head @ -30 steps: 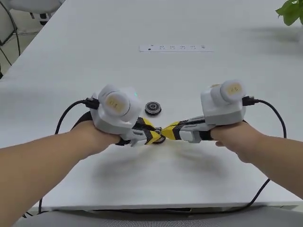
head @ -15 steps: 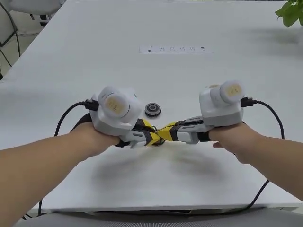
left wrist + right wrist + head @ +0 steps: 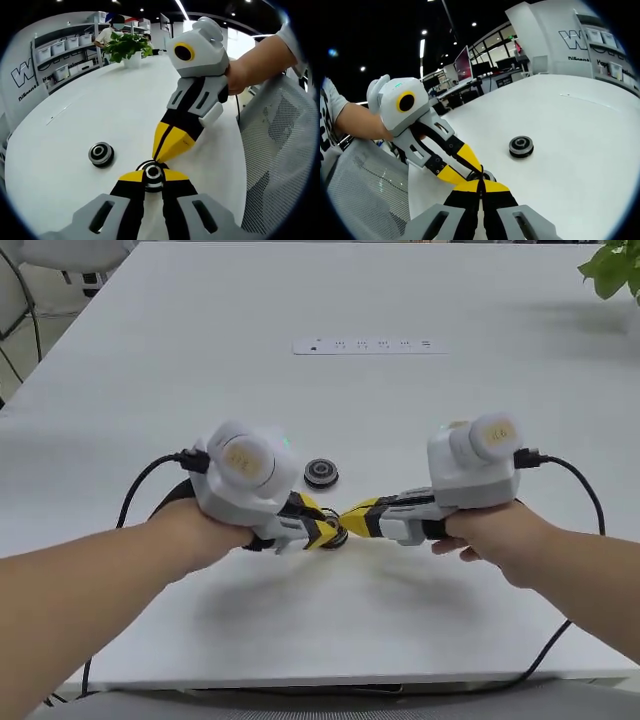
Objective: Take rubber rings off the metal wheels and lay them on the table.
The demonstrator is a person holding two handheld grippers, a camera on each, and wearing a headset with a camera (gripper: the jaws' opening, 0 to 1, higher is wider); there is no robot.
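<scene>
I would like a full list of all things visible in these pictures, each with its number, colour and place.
table: one, white, under everything.
loose wheel: one, black ring on metal hub, lying free mid-table.
held wheel: one, black and metal, clamped by the left gripper.
socket strip: one, white, far on the table.
plant: one, green, far right.
mesh chair: one, grey, beside the table.
cables: two, black, trailing over the near edge.
left gripper: one, white, black, yellow; shut on the held wheel.
right gripper: one, same colours; shut, tip at the held wheel.
</scene>
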